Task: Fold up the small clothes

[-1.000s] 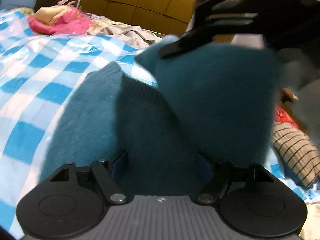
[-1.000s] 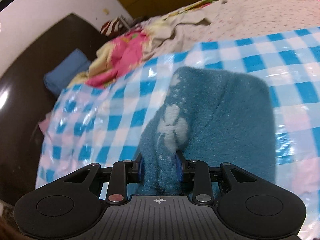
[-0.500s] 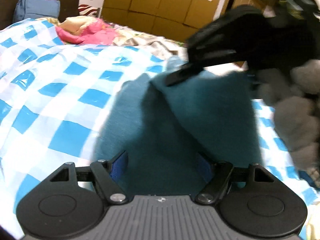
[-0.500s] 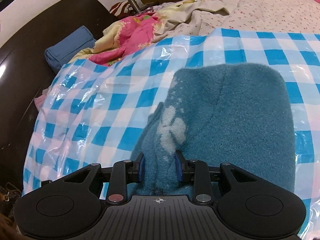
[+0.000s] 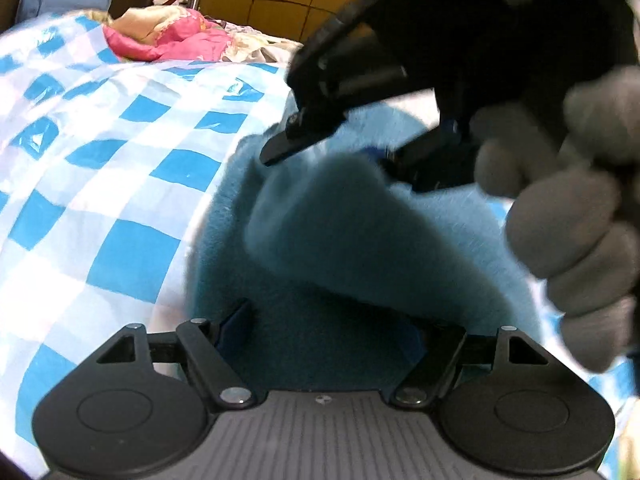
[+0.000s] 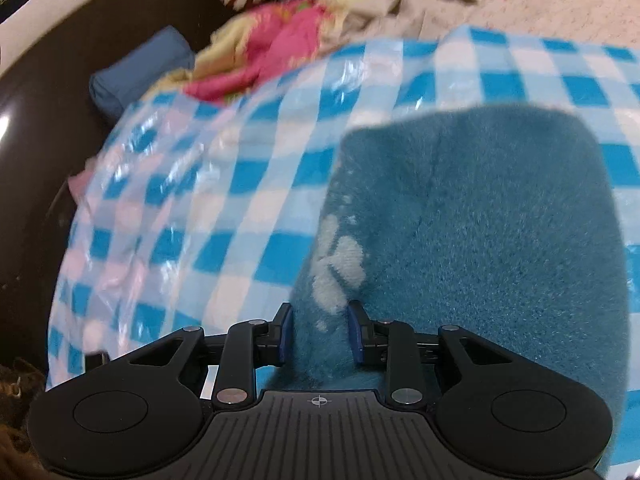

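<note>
One teal garment [image 6: 480, 240] lies between two grippers' fingers.

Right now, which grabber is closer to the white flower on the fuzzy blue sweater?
Right. The right gripper has the white flower just past its fingertips, sweater fabric between its opening jaws. The left gripper sits wide at another sweater edge; no flower shows there.
</note>
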Tool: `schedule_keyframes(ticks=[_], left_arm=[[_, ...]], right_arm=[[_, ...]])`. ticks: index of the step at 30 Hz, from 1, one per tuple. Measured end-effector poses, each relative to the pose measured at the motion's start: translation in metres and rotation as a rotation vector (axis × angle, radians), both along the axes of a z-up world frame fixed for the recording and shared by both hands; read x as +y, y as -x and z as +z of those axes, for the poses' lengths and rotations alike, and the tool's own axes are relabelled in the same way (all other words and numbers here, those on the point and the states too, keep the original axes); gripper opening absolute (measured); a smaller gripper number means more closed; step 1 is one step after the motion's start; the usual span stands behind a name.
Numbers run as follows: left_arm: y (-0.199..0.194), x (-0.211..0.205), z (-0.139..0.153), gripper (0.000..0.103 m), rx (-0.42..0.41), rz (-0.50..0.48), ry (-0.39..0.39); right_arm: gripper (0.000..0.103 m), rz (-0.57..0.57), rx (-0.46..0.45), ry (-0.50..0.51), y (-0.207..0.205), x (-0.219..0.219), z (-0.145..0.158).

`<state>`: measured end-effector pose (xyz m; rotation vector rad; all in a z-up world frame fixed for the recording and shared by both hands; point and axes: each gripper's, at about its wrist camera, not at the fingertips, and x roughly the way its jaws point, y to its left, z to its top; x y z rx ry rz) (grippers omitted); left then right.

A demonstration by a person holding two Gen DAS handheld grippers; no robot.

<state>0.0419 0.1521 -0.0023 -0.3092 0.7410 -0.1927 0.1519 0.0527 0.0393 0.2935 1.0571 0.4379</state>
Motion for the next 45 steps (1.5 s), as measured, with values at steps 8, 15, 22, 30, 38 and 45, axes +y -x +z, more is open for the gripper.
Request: schedule_keyframes(ticks=[8,15,22,30,38,45], left_arm=[[0.048,0.044,0.015,0.083,-0.025,0.107,0.185],[0.06,0.036,0.07,0.085,-0.232,0.105,0.102],[0.011,-0.001,0.053,0.076,-0.157,0.02,-0.04],[0.027,0.023,0.007,0.066,0.035,0.125,0.079],[0.035,0.013,0.028,0.062,-0.058,0.141,0.013],[0.018,0.011,0.035,0.035,-0.078,0.127,-0.015]], right_arm=[[0.047,0.025,0.049,-0.19,0.004,-0.028,0.004],[0.047,0.072,-0.009,-0.306,0.006,-0.055,0.03],[0.047,0.085,-0.086,-0.175,-0.001,-0.07,0.038],[0.047,0.176,-0.08,-0.035,-0.015,-0.028,0.006],[0.031,0.214,-0.202,0.187,-0.004,0.005,-0.001],[0.018,0.198,-0.183,0.105,0.001,-0.002,0.021]])
